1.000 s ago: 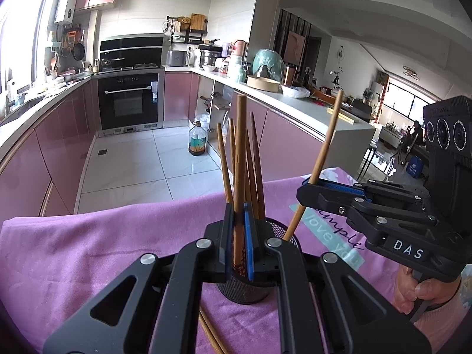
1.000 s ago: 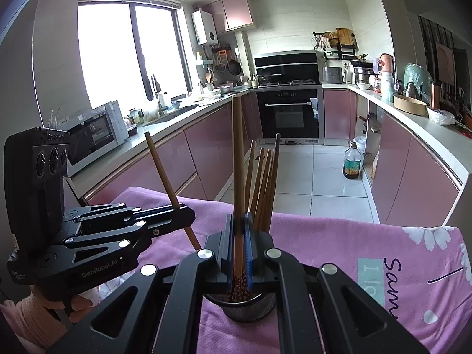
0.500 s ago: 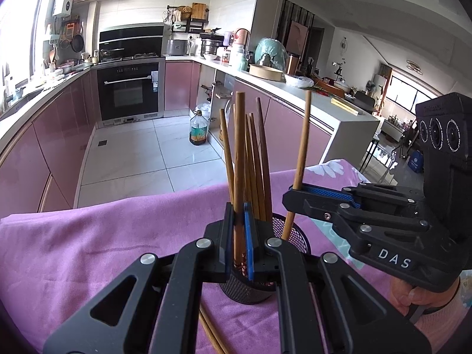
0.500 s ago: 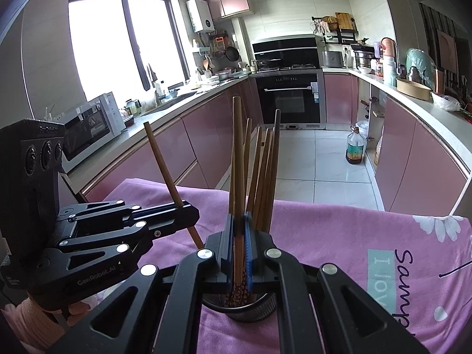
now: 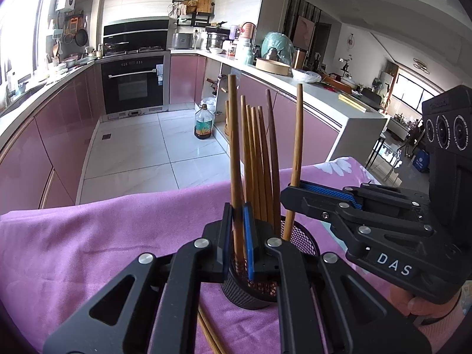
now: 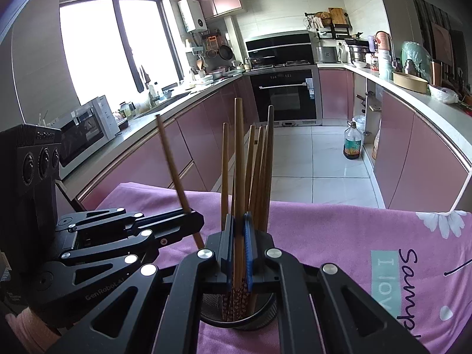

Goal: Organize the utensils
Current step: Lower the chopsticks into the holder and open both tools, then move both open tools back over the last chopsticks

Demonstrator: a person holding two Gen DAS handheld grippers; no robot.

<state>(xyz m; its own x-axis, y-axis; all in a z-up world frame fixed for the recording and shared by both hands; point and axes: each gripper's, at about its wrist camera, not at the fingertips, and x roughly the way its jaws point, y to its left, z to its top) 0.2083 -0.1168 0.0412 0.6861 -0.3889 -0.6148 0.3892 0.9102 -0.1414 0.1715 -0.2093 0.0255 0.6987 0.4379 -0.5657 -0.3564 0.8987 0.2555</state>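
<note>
1. Most chopsticks [image 5: 259, 162] already stood in the mesh holder [image 5: 250, 292].
2. Left claw [image 5: 237, 236] and right claw [image 6: 239, 247] each clamped one chopstick over the holder.
3. Two loose chopsticks [image 5: 208, 333] lay beside the holder.

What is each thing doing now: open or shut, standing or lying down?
Left gripper: shut on left chopstick.
Right gripper: shut on right chopstick.
Left chopstick: upright, tip in mesh cup.
Right chopstick: tip in mesh cup.
Mesh cup: upright.
Loose chopsticks: lying on cloth.
Oven door: shut.
</note>
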